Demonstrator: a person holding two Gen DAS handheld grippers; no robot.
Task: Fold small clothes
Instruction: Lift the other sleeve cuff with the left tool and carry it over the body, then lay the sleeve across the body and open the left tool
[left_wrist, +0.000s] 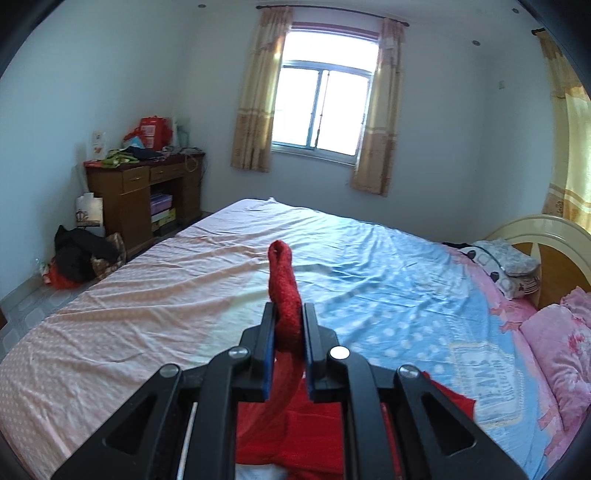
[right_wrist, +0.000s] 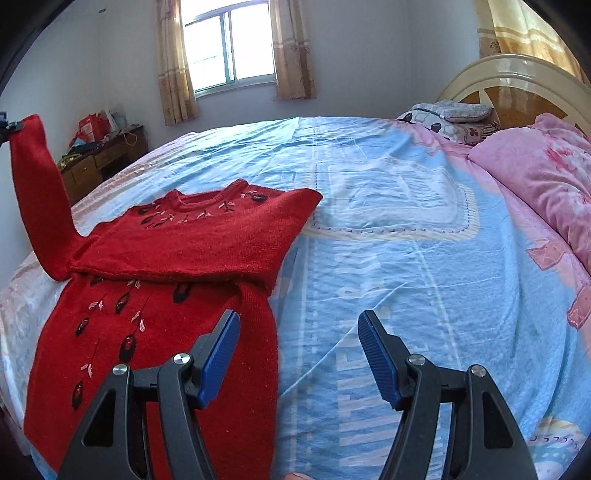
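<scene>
A small red knit sweater (right_wrist: 177, 280) with dark and pink embroidery lies on the bed (right_wrist: 406, 240), its right sleeve folded across the chest. My left gripper (left_wrist: 289, 314) is shut on the cuff of the left sleeve (left_wrist: 284, 284) and holds it up above the bed; the raised sleeve (right_wrist: 37, 192) shows at the left of the right wrist view. My right gripper (right_wrist: 299, 354) is open and empty, low over the bed beside the sweater's right edge.
Pink pillows (right_wrist: 535, 177) and a patterned pillow (right_wrist: 443, 118) lie by the headboard (right_wrist: 517, 85). A wooden desk (left_wrist: 147, 192) with clutter stands in the far corner, bags (left_wrist: 81, 254) on the floor beside it. A curtained window (left_wrist: 321, 110) is behind.
</scene>
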